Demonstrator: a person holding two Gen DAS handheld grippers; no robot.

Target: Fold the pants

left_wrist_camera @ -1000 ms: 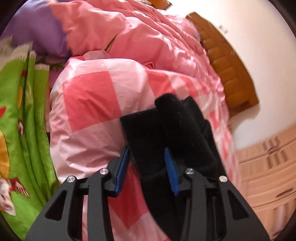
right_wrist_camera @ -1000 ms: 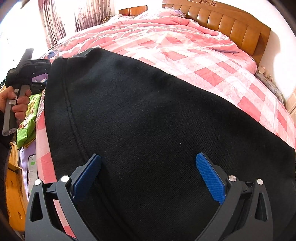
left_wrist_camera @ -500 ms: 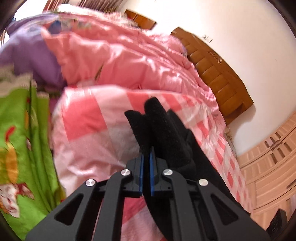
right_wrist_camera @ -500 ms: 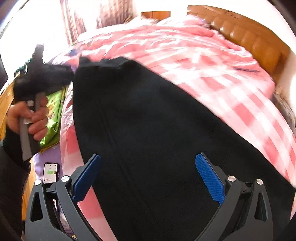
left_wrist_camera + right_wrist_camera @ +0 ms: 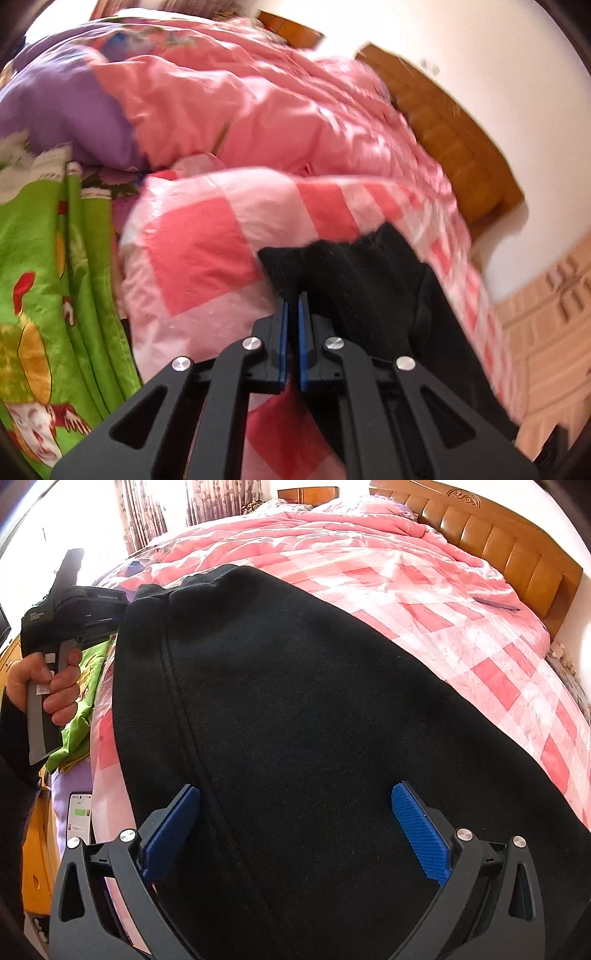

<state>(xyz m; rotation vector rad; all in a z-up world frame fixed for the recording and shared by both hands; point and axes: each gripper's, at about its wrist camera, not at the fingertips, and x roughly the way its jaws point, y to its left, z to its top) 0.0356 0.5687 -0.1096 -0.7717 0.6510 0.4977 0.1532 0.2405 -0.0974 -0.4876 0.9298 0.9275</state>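
Black pants (image 5: 314, 720) lie spread on a pink checked bedspread (image 5: 461, 620). In the left wrist view my left gripper (image 5: 291, 314) is shut on the pants' far edge (image 5: 351, 269), which bunches up just past the blue pads. From the right wrist view the left gripper (image 5: 74, 609) shows at the far left, held in a hand at the pants' far corner. My right gripper (image 5: 295, 823) is open wide, its blue pads (image 5: 417, 830) hovering over the near part of the pants with fabric between them.
A wooden headboard (image 5: 498, 542) runs along the right. A pink duvet (image 5: 258, 99) and a purple cover (image 5: 55, 99) are heaped behind the pants. A green patterned cloth (image 5: 37, 277) hangs at the bed's left. A phone (image 5: 79, 816) lies at the bedside.
My left gripper closed from open onto the pants' edge and now holds it. The right gripper stayed open over the pants, shifting only slightly.
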